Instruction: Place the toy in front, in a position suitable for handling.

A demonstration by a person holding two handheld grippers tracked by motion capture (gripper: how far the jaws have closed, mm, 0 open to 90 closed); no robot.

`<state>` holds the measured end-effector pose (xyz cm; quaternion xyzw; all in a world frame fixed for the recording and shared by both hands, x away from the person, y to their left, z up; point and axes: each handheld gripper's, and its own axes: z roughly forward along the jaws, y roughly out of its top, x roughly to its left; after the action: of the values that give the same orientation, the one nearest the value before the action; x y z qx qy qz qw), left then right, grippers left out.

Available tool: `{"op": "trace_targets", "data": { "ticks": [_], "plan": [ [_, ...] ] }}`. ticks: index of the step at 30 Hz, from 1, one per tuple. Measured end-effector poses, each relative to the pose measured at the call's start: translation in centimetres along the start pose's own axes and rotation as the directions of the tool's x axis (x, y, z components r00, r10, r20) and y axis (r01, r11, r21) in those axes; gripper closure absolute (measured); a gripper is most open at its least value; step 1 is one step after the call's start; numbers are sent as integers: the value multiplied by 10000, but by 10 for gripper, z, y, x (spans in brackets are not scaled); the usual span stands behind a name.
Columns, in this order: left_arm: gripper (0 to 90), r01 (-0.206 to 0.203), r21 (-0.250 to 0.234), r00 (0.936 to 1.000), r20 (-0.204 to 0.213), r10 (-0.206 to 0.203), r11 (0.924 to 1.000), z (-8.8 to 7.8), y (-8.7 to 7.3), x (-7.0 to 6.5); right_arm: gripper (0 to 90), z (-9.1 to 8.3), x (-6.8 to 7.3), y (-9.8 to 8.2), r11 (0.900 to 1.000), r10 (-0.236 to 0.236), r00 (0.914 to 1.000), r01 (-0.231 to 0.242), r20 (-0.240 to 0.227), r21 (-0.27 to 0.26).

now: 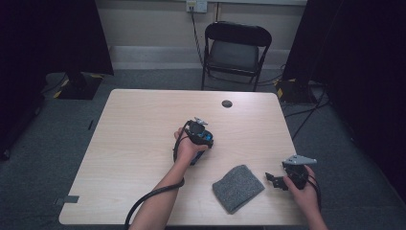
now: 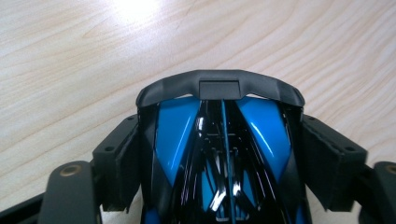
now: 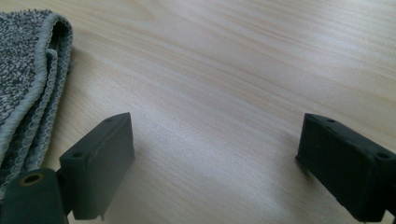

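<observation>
Clamping my left hand-held gripper [image 2: 219, 186] on the blue toy car [image 2: 219, 154] above mid-tabletop [image 1: 143, 129], I've got the pickup done, while my right hand-held gripper [image 3: 215, 158] waits apart beside the cloth [image 1: 238, 187], wiping likely next.

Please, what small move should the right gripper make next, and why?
Probably the right gripper should move sideways to the folded grey cloth and close on its edge. Its jaws stand open over bare table beside the cloth, while the left gripper already clamps the blue and black toy car.
</observation>
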<state>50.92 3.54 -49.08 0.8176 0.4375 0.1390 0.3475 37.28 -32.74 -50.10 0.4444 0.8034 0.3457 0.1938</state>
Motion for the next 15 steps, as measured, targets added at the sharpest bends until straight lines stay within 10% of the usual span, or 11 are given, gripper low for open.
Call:
{"op": "trace_targets", "data": {
  "ticks": [15],
  "plan": [
    [166,-2,-300,9991,414,14,9996,-25,-6,0,98,0,0,0,10000,1,10000,-1,-3,0]
  ]
}}
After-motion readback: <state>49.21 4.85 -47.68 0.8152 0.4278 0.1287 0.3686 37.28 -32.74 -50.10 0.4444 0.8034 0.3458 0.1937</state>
